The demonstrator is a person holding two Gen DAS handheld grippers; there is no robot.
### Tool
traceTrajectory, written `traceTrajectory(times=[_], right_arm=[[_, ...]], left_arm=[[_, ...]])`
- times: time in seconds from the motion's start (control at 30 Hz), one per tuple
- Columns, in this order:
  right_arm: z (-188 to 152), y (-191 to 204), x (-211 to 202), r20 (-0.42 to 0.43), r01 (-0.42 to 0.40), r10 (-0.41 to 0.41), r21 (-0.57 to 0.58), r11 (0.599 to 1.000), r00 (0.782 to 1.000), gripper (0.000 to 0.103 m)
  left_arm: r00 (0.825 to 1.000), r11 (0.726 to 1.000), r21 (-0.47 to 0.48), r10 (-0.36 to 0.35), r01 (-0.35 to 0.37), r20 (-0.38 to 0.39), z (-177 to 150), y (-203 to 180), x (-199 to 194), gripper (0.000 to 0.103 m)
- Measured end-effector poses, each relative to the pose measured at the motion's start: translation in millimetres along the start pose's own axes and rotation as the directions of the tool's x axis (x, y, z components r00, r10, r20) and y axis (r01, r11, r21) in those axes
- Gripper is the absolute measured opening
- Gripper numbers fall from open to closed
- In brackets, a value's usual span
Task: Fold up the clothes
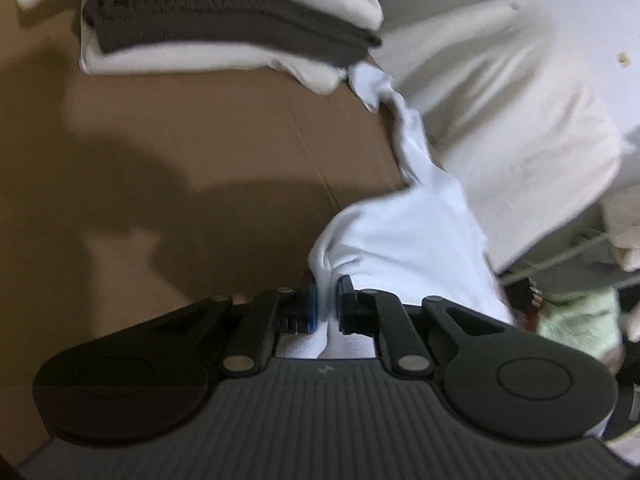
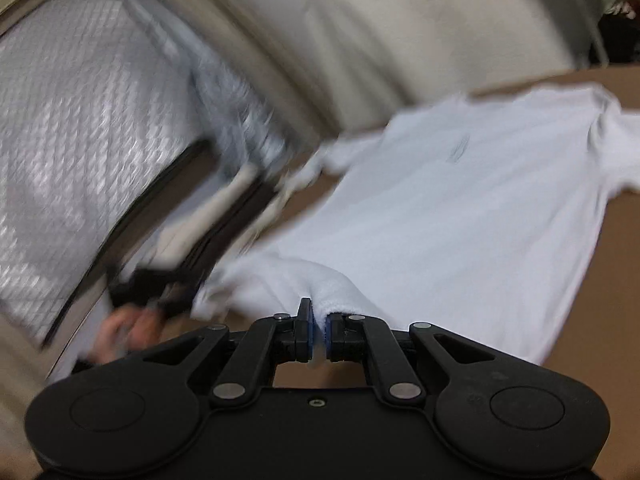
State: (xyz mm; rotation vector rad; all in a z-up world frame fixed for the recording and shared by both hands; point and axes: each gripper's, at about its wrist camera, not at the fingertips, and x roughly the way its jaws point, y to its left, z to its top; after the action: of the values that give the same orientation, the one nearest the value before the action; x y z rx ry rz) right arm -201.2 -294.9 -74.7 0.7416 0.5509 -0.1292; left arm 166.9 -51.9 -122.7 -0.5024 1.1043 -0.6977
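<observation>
Two claws each pinch the same white shirt (image 2: pixel 460 208), so the step in hand reads as the start of a fold: taking hold of the cloth at two places. On the left, the left claw (image 1: pixel 327 304) has its jaws nearly together with a bunch of the white fabric squeezed between the blue pads, the cloth trailing away in a twisted strip toward a stack of folded clothes (image 1: pixel 224 28), white pieces with a dark grey one between them. Farther right, the right claw (image 2: pixel 318 326) is likewise closed on a raised ridge of the shirt's edge, while the rest of the garment lies spread flat beyond it. A hand (image 2: pixel 124 332) shows blurred at the lower left of the right wrist view. My guess is that the next move calls for lifting both pinched points together and carrying them across the body of the shirt, keeping the cloth taut so it does not wrinkle. Beneath everything lies a brown cardboard surface (image 1: pixel 160 184) with a crease line. A pale cushion-like bulk (image 1: pixel 520 120) borders it, and a quilted silvery sheet (image 2: pixel 80 120) shows at the edge.
</observation>
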Motion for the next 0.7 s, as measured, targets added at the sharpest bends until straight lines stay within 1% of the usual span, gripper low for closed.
traceTrajectory(times=[0.03, 0.07, 0.1, 0.13, 0.17, 0.2, 0.27, 0.37, 0.4, 0.43, 0.47, 0.5, 0.53, 0.57, 0.6, 0.63, 0.7], right_arm=[[-12, 2, 1, -0.060, 0.028, -0.027, 0.012, 1.000, 0.998, 0.008], [-24, 1, 4, -0.122, 0.063, -0.060, 0.024, 0.998, 0.991, 0.008], [-35, 1, 7, -0.184, 0.099, -0.091, 0.034, 0.994, 0.979, 0.008], [-45, -3, 12, -0.233, 0.120, -0.104, 0.055, 0.991, 0.967, 0.008], [-54, -8, 19, -0.279, 0.136, -0.110, 0.077, 0.988, 0.954, 0.008], [-61, -11, 24, -0.307, 0.152, -0.120, 0.081, 0.985, 0.944, 0.008], [-66, -8, 17, -0.306, 0.133, -0.101, 0.084, 0.988, 0.947, 0.008], [-54, 6, -10, -0.256, 0.053, -0.027, 0.094, 0.994, 0.966, 0.008], [-51, 12, -17, -0.256, 0.059, -0.044, 0.053, 0.997, 0.966, 0.008], [-51, 16, -19, -0.274, 0.086, -0.082, 0.002, 0.996, 0.958, 0.008], [-53, 15, -17, -0.296, 0.119, -0.125, -0.037, 0.992, 0.947, 0.008], [-58, 10, -11, -0.328, 0.145, -0.149, -0.035, 0.989, 0.933, 0.008], [-66, 1, -2, -0.380, 0.170, -0.160, -0.006, 0.985, 0.911, 0.009], [-73, -8, 8, -0.435, 0.197, -0.166, 0.026, 0.980, 0.885, 0.009], [-80, -15, 16, -0.483, 0.230, -0.184, 0.039, 0.972, 0.856, 0.014], [-80, -16, 18, -0.495, 0.240, -0.191, 0.037, 0.970, 0.848, 0.015], [-76, -15, 20, -0.502, 0.246, -0.199, 0.029, 0.969, 0.842, 0.016]], left_arm=[[0.999, 0.999, 0.026, 0.031, -0.030, -0.022, -2, -2, 1, 0.009], [0.996, 0.996, 0.054, 0.073, -0.070, -0.043, -3, -5, 4, 0.010], [0.992, 0.991, 0.083, 0.112, -0.107, -0.060, -2, -8, 7, 0.010], [0.988, 0.984, 0.118, 0.139, -0.131, -0.068, -2, -12, 9, 0.010], [0.985, 0.977, 0.155, 0.160, -0.148, -0.068, -1, -17, 9, 0.010], [0.981, 0.968, 0.192, 0.181, -0.165, -0.068, -1, -21, 10, 0.010], [0.973, 0.944, 0.264, 0.222, -0.198, -0.064, 0, -31, 11, 0.010], [0.971, 0.930, 0.315, 0.225, -0.190, -0.079, 2, -37, 4, 0.010], [0.966, 0.918, 0.345, 0.241, -0.197, -0.091, 2, -38, 5, 0.011], [0.961, 0.905, 0.375, 0.258, -0.203, -0.103, 2, -38, 6, 0.017], [0.947, 0.882, 0.406, 0.304, -0.239, -0.104, 1, -36, 9, 0.021], [0.922, 0.848, 0.436, 0.375, -0.300, -0.094, 1, -32, 14, 0.027], [0.892, 0.809, 0.459, 0.447, -0.367, -0.075, 2, -27, 18, 0.024], [0.854, 0.765, 0.473, 0.518, -0.437, -0.048, 3, -23, 22, 0.023], [0.836, 0.744, 0.470, 0.548, -0.474, -0.023, 5, -19, 21, 0.023], [0.841, 0.749, 0.454, 0.542, -0.482, -0.002, 7, -17, 15, 0.026], [0.865, 0.778, 0.426, 0.502, -0.462, 0.021, 12, -18, 2, 0.031]])
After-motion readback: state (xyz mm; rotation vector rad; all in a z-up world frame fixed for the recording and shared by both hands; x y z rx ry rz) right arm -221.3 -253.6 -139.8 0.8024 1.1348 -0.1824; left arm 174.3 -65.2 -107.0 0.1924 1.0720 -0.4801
